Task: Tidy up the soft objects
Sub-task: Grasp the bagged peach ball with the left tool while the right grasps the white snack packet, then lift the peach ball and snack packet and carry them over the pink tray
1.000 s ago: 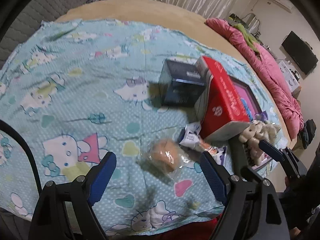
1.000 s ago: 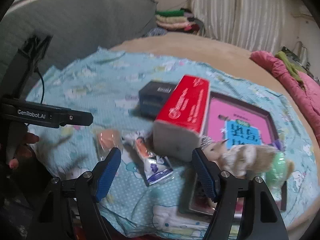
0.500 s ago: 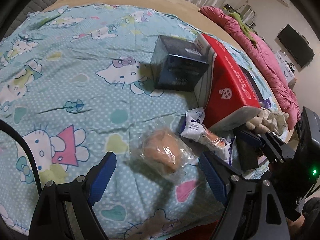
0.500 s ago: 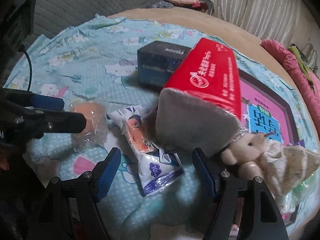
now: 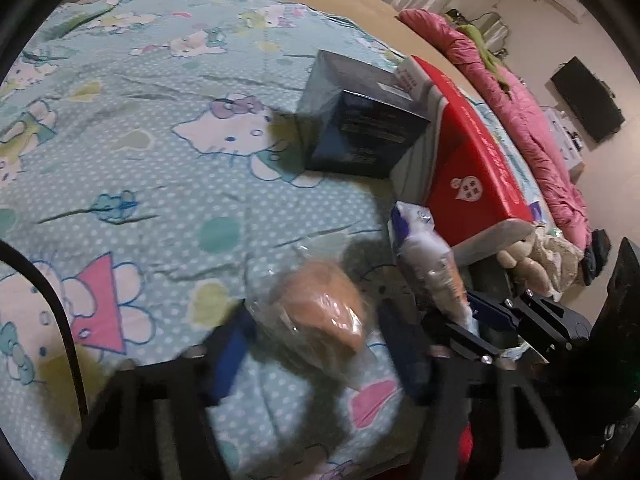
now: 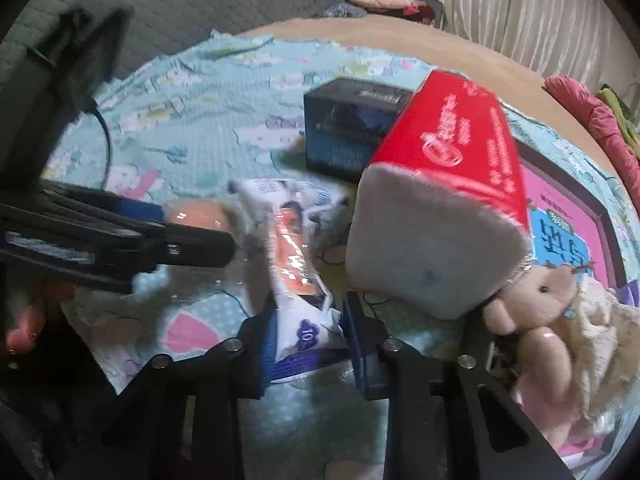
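Both grippers are closing at once on soft packets near the front edge of the bed, so the squeeze should be gentle: enough to pinch the wrapper without crushing what is inside, and lifted only once the film stops slipping.

On the left, the left gripper (image 5: pixel 312 348) has its jaws closing around the wrapped bun (image 5: pixel 320 312). The bun sits between the blue pads, but blur hides whether they press on it yet; I judge not quite.

To the right, the right gripper (image 6: pixel 310 344) is closing too and appears clenched on the lower end of the white snack packet (image 6: pixel 296 276). That packet lies just in front of the red plush box (image 6: pixel 436 208), near the teddy bear (image 6: pixel 536 300).
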